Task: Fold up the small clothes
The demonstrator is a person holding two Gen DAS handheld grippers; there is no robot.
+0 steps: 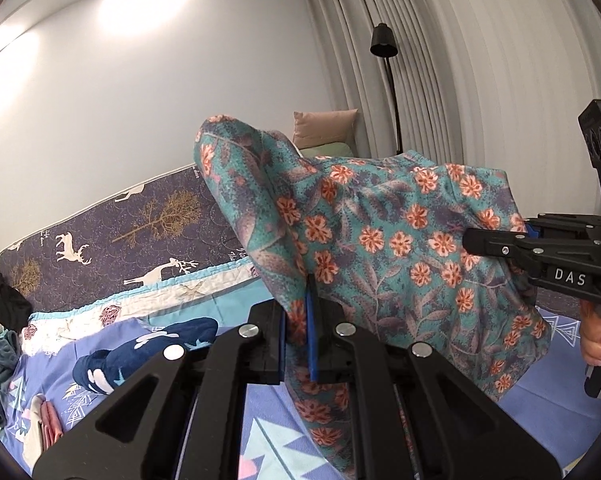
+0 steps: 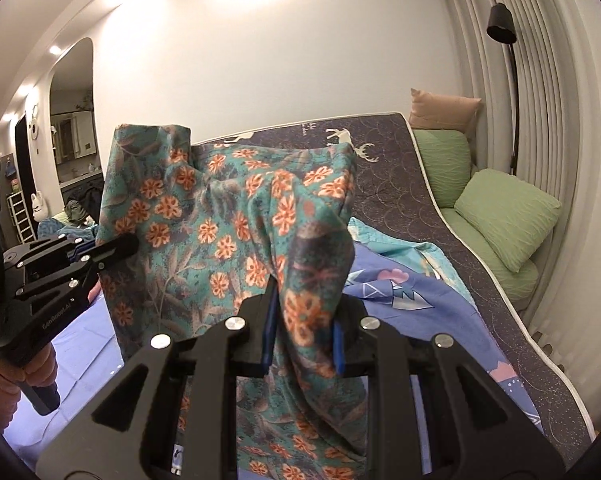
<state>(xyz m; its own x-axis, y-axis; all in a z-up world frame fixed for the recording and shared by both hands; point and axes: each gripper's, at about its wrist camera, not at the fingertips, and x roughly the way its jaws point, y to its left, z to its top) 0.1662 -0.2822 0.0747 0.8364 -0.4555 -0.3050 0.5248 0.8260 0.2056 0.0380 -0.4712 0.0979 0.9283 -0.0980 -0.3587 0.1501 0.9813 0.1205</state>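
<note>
Left tongs point(image 1: 298, 344) clamped on one edge of the floral garment point(image 1: 380, 240), blue pads pinching a thin fold. Right tongs point(image 2: 302, 336) clamped on a thicker bunch of the same cloth. Garment stretched between both, lifted above the blue patterned bedsheet point(image 2: 384, 280), lower part hanging down. Dark deer-print mattress point(image 1: 140, 220) propped against the wall behind.

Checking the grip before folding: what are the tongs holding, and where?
Both hold the floral garment: left tongs and right tongs each pinch a bunched edge, lifted.
</note>
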